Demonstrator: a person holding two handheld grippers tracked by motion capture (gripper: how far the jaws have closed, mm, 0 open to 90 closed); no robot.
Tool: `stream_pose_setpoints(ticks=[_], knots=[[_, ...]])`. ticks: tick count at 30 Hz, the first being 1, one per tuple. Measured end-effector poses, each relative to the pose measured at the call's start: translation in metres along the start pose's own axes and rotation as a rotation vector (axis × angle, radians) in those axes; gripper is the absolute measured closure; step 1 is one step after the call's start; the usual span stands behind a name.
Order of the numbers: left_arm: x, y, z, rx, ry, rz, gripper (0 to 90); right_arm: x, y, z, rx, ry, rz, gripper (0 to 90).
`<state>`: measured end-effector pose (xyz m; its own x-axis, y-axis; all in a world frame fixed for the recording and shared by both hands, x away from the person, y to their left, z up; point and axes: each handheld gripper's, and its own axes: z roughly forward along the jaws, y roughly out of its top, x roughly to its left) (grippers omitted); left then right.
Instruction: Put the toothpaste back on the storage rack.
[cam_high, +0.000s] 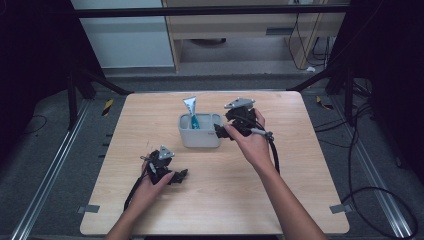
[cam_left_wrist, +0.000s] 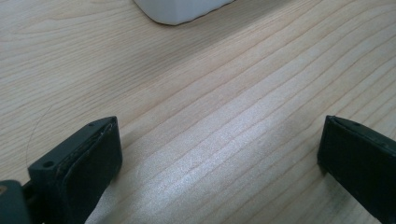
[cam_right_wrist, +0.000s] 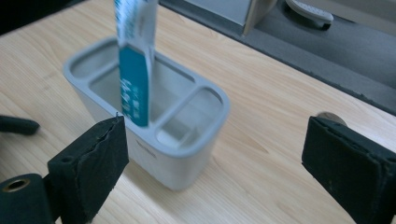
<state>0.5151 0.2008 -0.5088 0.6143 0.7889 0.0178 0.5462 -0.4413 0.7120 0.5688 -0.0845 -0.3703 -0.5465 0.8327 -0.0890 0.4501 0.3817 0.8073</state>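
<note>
A light wooden table (cam_high: 215, 200) carries a grey holder (cam_high: 200, 131) with several compartments near its middle, and a white and teal tube (cam_high: 191, 112) stands upright in the holder's middle compartment, its flat end rising above the rim. The right hand-held gripper (cam_high: 220, 131) is just beside the holder's right side, released, with its jaws wide apart and nothing between them. The left hand-held gripper (cam_high: 181, 175) is low over the bare table nearer the person, also released and holding nothing.
</note>
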Motion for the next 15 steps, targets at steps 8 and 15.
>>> stream_pose_setpoints(ticks=[8, 15], knots=[[0.0, 0.0, 0.0, 0.0, 0.0, 0.001, 0.0, -0.023, -0.023, -0.009, 0.022, -0.045, 0.006, 10.3], [0.0, 0.0, 0.0, -0.001, 0.0, 0.0, 0.0, -0.043, -0.043, -0.017, 0.034, -0.06, 0.017, 11.1]])
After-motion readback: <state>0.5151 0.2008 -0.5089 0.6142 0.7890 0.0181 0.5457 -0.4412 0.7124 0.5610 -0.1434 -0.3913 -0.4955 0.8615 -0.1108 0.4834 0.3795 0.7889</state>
